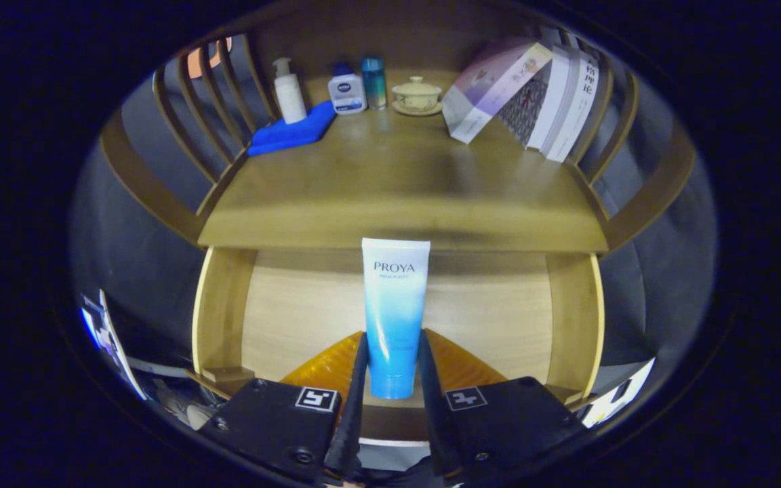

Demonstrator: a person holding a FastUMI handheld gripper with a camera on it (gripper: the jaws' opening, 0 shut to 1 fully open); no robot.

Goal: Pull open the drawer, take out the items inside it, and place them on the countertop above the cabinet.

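Hiding the lower sides of the tube (395, 318), the two fingers of the gripper (394, 379) press against it from left and right, so the gripper is clamped on the blue-and-white tube, which stands cap end down between them and reaches up past the front lip of the countertop (397, 196). Whether the cap rests on anything cannot be told. Below and behind the tube lies the open drawer (224, 305), its pale wooden floor bare apart from the tube held over it; its near end is cut off by the gripper body. Beyond the fingers, the brown wooden countertop carries things along its back: a white pump bottle (289, 90) standing on a folded blue cloth (292, 132), a squat white bottle with a blue cap (347, 89) just beside a slim blue bottle (373, 83), then a small lidded cup on a saucer (417, 95), and several books (533, 95) leaning together at the right. Curved wooden slatted rails (201, 102) fence both sides of the top, with grey wall behind.
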